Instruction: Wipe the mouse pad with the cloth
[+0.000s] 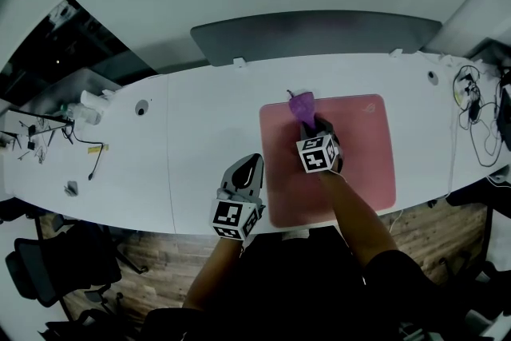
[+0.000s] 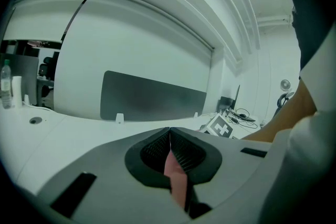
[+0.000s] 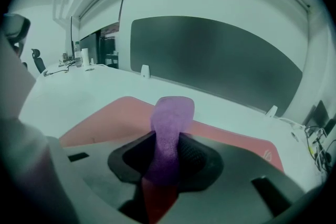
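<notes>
The mouse pad [image 1: 359, 148] lay flat on the white desk [image 1: 200, 132], on its right half, and its near edge was close to the front edge of the desk. The purple cloth [image 1: 302, 104] was at the far left corner of the pad. It was bunched and hung forward from the right gripper [image 1: 311, 124], partly over the pad's far edge.

In the right gripper view the jaws were closed on the cloth [image 3: 170, 113], which stood up between them and folded over the tips, with the pink pad [image 3: 105, 118] below. I think the cloth was held this way so that its free end could be pressed and dragged on the surface.

The left gripper [image 1: 249, 164] was just beside the left edge of the pad. Its jaws met at the tips and I could see nothing held. A pink strip showed in the gap behind them, probably the pad seen through it. Perhaps this gripper waited there to keep the pad from sliding, but I could not tell if it touched the pad.

Almost the whole pad was free to the right and toward the person. The grey divider panel [image 1: 311, 36] stood behind the desk, and the cables [image 1: 479, 116] lay well apart on the right.
</notes>
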The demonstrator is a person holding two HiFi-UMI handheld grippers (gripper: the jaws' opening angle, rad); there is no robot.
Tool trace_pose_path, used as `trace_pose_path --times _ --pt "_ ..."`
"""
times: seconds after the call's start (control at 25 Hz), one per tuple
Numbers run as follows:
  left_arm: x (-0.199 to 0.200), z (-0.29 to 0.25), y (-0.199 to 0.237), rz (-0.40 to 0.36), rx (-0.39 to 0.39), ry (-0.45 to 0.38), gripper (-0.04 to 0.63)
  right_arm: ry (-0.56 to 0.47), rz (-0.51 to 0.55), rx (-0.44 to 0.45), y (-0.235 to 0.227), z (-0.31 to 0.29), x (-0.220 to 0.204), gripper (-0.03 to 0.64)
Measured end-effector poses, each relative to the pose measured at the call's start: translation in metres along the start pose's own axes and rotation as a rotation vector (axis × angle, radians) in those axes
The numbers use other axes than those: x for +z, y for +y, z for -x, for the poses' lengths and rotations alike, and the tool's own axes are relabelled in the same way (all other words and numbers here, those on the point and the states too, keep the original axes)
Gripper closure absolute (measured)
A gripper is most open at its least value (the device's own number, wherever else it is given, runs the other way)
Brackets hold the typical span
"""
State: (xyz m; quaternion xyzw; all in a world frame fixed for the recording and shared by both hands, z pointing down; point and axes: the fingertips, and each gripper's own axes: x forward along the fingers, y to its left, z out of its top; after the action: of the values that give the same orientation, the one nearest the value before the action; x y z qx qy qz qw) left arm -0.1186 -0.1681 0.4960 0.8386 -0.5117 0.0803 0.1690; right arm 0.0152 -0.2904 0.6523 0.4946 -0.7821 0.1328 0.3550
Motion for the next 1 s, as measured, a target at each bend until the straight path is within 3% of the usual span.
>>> trace_pose_path --times 0.4,1.0 --pt "-0.003 -0.024 -0.021 -0.044 -0.008 0.012 0.574 0.003 -0.029 -0.027 -0.051 0.007 -0.019 0.486" --pt "-0.022 -0.052 -0.05 -0.048 -0.017 0.082 0.574 0.031 -0.094 -0.102 -0.145 0.025 -0.057 0.488"
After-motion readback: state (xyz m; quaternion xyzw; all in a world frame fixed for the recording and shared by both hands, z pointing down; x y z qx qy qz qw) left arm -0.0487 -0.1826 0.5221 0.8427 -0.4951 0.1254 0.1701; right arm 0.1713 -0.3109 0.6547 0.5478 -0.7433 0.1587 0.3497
